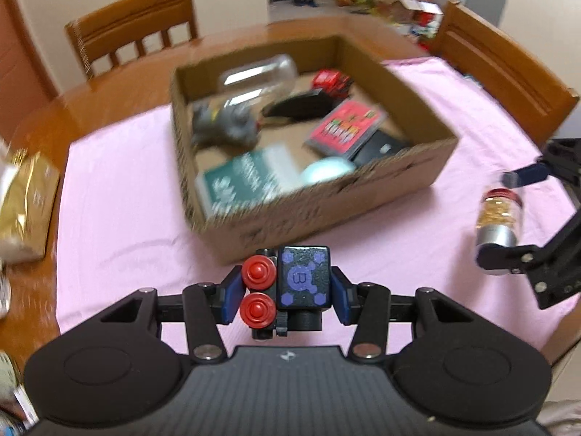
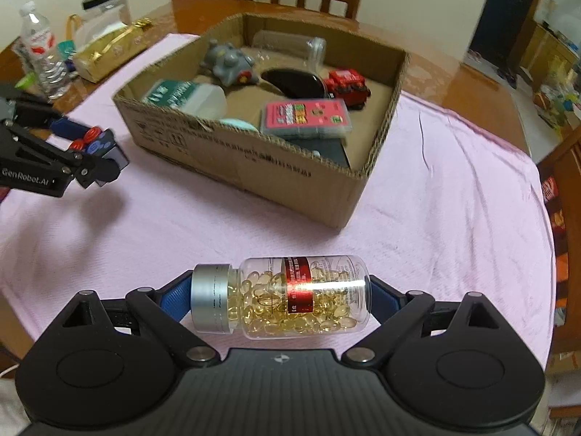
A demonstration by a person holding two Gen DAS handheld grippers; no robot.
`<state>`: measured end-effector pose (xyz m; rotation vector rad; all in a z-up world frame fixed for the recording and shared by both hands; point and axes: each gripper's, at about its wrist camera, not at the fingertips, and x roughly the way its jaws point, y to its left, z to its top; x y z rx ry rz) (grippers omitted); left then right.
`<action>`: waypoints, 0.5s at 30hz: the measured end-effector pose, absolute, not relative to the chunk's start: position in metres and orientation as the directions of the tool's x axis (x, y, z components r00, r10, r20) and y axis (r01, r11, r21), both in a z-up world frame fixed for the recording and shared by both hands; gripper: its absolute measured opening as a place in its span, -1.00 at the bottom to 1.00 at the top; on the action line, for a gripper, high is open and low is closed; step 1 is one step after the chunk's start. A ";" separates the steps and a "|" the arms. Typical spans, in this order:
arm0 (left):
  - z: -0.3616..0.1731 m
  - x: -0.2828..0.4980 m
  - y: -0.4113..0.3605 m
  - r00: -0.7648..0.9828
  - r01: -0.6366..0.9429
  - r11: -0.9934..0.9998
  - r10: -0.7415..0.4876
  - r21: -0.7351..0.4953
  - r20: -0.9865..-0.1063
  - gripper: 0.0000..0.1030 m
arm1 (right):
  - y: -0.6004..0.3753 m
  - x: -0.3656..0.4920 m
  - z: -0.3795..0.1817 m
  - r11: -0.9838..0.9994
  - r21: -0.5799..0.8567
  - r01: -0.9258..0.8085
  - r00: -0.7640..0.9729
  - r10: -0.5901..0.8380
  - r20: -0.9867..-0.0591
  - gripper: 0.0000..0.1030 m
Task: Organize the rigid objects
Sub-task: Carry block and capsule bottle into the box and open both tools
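You can see a pink cloth (image 2: 454, 181) spread over the brown table (image 2: 472, 83). Near the table's far left edge stand a water bottle (image 2: 41, 51), a gold bag (image 2: 105, 51) and a clear jar (image 2: 107, 7). Wooden chairs (image 1: 134, 25) wait at the far side.

Both wrist views look forward and down from near the pink cloth (image 1: 120, 189), sharing the cardboard box (image 1: 326, 196) at twelve o'clock in each.

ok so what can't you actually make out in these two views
- Left wrist view: motion blur makes the print on the green box in the cardboard box unreadable.
- Right wrist view: the near box wall hides most of the pale round object.
- Pill bottle label: glare, print too small.
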<state>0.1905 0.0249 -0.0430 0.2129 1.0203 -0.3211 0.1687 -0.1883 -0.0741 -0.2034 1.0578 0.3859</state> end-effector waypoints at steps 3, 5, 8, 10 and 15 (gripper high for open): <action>-0.022 0.194 0.014 0.514 0.394 0.919 -0.200 0.022 -0.834 -0.07 | -0.193 0.170 -0.058 0.906 0.017 -0.424 0.443 0.224 -0.868 0.89; -0.011 0.201 0.007 0.536 0.412 0.911 -0.224 0.021 -0.814 -0.07 | -0.196 0.172 -0.047 0.902 0.021 -0.432 0.457 0.238 -0.857 0.89; 0.001 0.219 -0.005 0.565 0.425 0.905 -0.246 0.022 -0.787 -0.07 | -0.199 0.176 -0.031 0.898 0.012 -0.439 0.484 0.248 -0.839 0.89; 0.004 0.234 -0.014 0.585 0.429 0.903 -0.256 0.026 -0.770 -0.07 | -0.202 0.181 -0.023 0.899 0.007 -0.439 0.501 0.251 -0.828 0.89; -0.013 0.274 -0.028 0.595 0.402 0.916 -0.244 0.020 -0.766 -0.07 | -0.208 0.189 -0.012 0.903 -0.003 -0.429 0.527 0.248 -0.813 0.89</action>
